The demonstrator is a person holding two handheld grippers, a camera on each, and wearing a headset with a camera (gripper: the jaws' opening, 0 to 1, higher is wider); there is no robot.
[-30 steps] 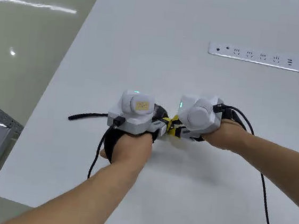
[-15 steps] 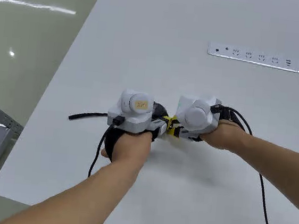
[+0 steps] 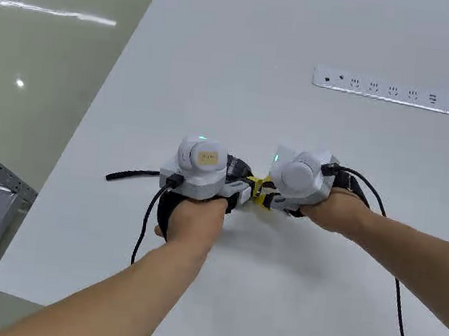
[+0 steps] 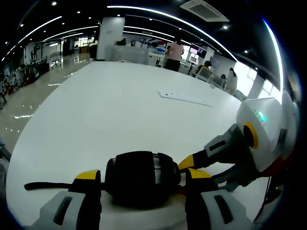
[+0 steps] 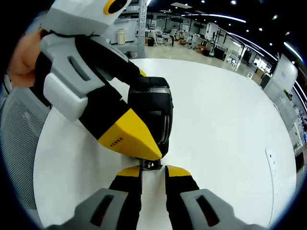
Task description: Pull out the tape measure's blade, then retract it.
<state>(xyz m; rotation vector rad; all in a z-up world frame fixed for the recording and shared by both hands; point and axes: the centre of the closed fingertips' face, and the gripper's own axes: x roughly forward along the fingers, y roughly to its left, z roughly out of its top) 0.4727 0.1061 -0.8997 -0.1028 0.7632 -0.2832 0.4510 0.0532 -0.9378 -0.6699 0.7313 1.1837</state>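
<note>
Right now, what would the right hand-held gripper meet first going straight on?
The tape measure: its black case sits directly ahead, very close. The right hand-held gripper looks shut on the blade tip.

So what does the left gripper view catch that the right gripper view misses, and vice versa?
Left gripper view: a black strap lying on the table, and people far off. Right gripper view: the blade's metal hook pinched in the right tongs. Both: the black tape measure clamped in the left tongs, the table and the power strip.
</note>
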